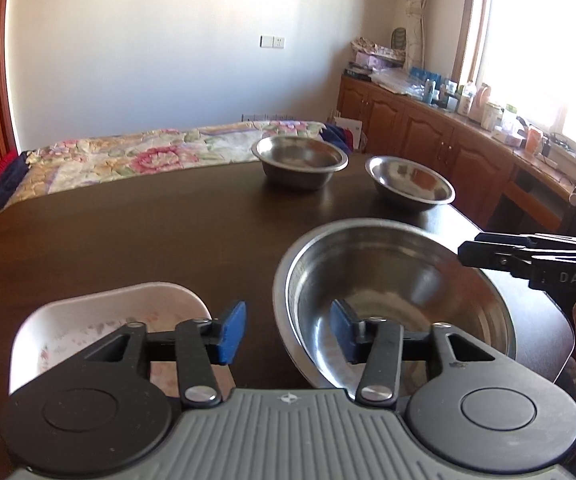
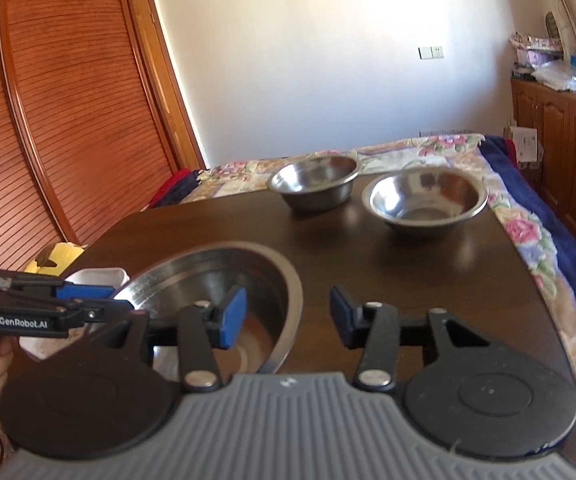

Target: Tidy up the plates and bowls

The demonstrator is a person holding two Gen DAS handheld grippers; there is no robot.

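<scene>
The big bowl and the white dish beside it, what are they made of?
The big bowl looks like stainless steel, brushed and shiny: it mirrors light. The white dish seems glazed ceramic, perhaps melamine: opaque, smooth, with a faint floral print.

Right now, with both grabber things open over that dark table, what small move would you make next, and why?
Probably close the left gripper on the near rim of the big steel bowl. Its open fingers already straddle that rim, while the right gripper is open beside the bowl, holding nothing. Two smaller steel bowls stand apart at the far edge, so nothing is stacked yet.
</scene>
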